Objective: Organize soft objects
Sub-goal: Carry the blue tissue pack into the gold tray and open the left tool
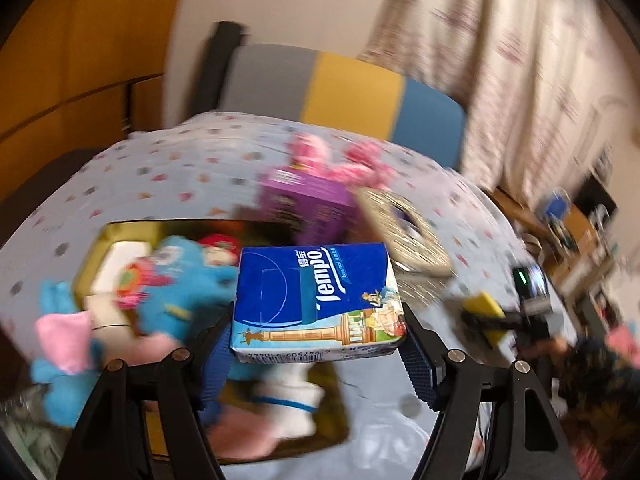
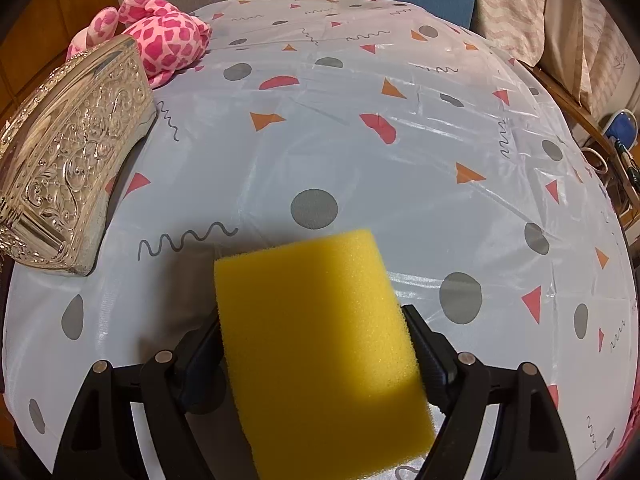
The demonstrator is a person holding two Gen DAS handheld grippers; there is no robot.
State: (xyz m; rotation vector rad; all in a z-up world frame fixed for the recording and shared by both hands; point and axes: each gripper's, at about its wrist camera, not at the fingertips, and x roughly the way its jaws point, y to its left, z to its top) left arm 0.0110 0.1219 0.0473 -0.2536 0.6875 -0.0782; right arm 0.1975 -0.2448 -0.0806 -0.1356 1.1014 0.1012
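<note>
Sorting was mid-carry: the left gripper (image 1: 318, 346) had its jaws pinching a blue tissue pack (image 1: 318, 300), held above a yellow box (image 1: 120, 240) crowded with plush toys (image 1: 188, 280). The next move probably called for lowering the pack into what room remained there. The right gripper (image 2: 316, 360) had its jaws clamped on a yellow sponge (image 2: 320, 344) above the worktop (image 2: 400, 140), whose pale cloth bore dots and triangles. A silver embossed box (image 2: 76, 152) and pink spotted plush (image 2: 160, 36) lay far left; curtains (image 1: 500, 40) hung behind.
</note>
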